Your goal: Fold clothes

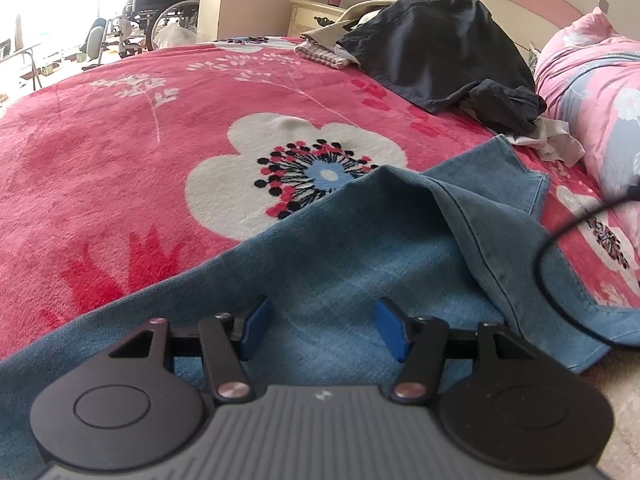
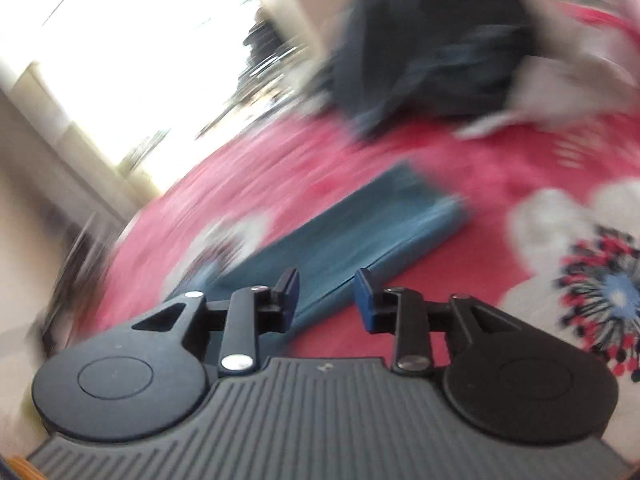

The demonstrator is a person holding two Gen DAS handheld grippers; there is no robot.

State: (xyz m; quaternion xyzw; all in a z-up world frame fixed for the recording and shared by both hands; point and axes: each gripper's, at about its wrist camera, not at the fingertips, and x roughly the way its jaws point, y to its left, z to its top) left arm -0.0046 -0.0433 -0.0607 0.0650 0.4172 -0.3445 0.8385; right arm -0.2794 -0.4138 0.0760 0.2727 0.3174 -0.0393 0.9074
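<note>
Hovering low, I am keeping the left tongs [image 1: 318, 330] spread and empty just over the jeans [image 1: 360, 256], which are lying on the bed [image 1: 120, 140] with one flap doubled over. The right tongs [image 2: 327, 294] are spread too, holding nothing, with the denim's edge lying between and just beyond them (this view is badly smeared). Its long axis is running away from the right tongs, up and rightward toward the dark pile [image 1: 436, 44]. Both are near; I am judging the left nearer.
</note>
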